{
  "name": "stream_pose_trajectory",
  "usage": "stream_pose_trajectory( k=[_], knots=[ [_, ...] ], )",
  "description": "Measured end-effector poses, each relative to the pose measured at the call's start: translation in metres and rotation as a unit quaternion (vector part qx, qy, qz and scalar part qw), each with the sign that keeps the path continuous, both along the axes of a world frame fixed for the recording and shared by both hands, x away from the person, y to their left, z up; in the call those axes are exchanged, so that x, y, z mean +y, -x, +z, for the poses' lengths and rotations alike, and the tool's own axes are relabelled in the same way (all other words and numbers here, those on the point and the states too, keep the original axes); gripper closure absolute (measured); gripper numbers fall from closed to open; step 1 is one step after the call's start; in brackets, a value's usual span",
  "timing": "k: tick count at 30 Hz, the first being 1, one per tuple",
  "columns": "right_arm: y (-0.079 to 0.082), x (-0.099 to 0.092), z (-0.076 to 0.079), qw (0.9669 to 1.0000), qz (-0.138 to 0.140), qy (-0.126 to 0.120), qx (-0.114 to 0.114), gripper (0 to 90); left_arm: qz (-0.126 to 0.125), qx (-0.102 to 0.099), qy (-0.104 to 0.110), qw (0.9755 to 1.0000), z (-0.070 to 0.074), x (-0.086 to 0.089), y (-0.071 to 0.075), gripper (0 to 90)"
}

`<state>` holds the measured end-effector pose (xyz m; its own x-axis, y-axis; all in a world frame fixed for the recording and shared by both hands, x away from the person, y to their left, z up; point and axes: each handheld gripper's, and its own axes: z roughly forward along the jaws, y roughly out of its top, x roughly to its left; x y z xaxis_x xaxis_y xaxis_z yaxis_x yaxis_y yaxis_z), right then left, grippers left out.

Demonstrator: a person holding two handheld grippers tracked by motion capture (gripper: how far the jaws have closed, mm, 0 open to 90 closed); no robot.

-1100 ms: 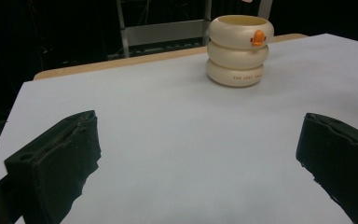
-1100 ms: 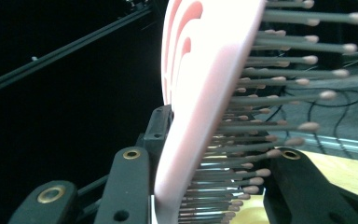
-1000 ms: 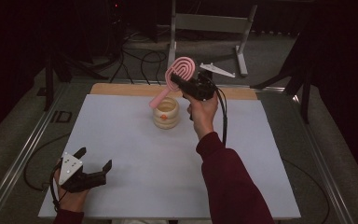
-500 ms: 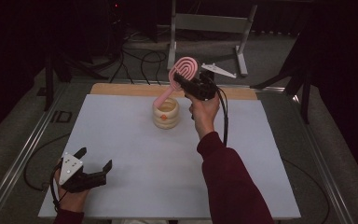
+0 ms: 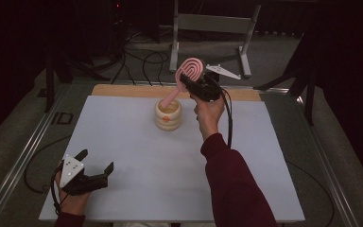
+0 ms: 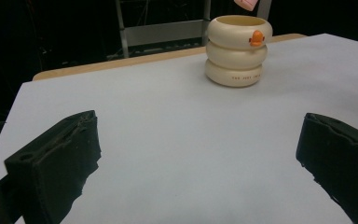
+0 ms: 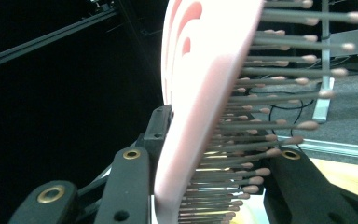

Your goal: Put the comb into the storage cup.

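Observation:
A pink hairbrush is tilted above the table, its handle slanting down to the mouth of a cream ringed cup with a small orange duck on it. My right gripper is shut on the brush just below its head. In the right gripper view the pink back and the bristles stand between the two jaws, with the right gripper clamped on them. My left gripper rests at the table's front left, open and holding nothing. The left gripper faces the cup, with the brush handle's pink end above it.
A white sheet covers the table, and a wooden strip runs along its far edge. A grey metal stand and loose cables lie on the floor beyond. Metal rails border the table's sides.
The brush has shifted slightly to the right, its handle end now nearer the cup's mouth. The left gripper has kept still.

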<state>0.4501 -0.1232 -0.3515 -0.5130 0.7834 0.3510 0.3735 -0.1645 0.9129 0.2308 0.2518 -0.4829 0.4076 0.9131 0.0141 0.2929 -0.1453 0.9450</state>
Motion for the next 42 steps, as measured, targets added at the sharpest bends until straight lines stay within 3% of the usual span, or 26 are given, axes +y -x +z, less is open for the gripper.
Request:
stream_pose_trajectory(
  k=[7, 25, 42],
  knots=[
    [-0.001, 0.001, -0.004, 0.9999, -0.006, 0.011, 0.001, 63.9, -0.001, 0.0, -0.001, 1.0, 0.0, -0.001, 0.0, 0.3],
    [-0.005, -0.003, -0.013, 0.9993, -0.036, 0.007, 0.011, 63.9, -0.002, 0.001, -0.002, 1.0, -0.001, 0.0, 0.0, 0.3],
    [-0.009, 0.006, -0.022, 0.9989, -0.04, 0.014, 0.021, 63.9, -0.004, 0.001, -0.001, 1.0, -0.001, 0.0, 0.0, 0.3]
  ],
)
